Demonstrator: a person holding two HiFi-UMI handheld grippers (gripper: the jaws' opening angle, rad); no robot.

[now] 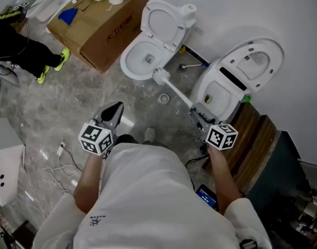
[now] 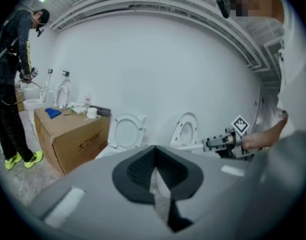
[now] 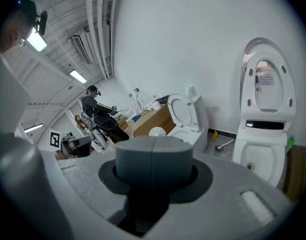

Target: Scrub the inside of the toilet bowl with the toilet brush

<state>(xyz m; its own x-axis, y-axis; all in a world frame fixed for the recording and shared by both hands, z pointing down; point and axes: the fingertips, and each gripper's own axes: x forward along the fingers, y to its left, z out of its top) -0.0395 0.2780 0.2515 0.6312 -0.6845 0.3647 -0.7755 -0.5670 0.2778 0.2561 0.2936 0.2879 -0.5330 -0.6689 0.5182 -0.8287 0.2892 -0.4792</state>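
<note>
Right tongs point(image 1: 199, 114), lower right of centre in the head view: jaws closed on the tail end of the toilet brush point(image 1: 176, 92). The right gripper view agrees. A grey round stub sits clamped between the jaws, with the white bristle head point(image 3: 157, 131) peeping out beyond it.

Left tongs point(image 1: 115, 111), lower left of centre: jaws together, holding nothing. In the left gripper view the pads meet on a seam with only air ahead.

Brush: a thin white shaft runs diagonally up and left. It ends in a small white bristle head at the near rim of the toilet bowl point(image 1: 128, 66), top centre of the frame, seat lid raised. The head is at the rim, not down in the basin. Contact with the porcelain cannot be told.

Handling (judgement): light, with a stiff shaft and springy bristles. The end hold gives reach but a long lever, so the head may wander or the smooth shaft may roll in the jaws when pressed on slick glaze. Moderate pressure is advisable.

Also present: second toilet point(image 1: 220, 92) at right, cardboard box point(image 1: 104, 27) at upper left.
</note>
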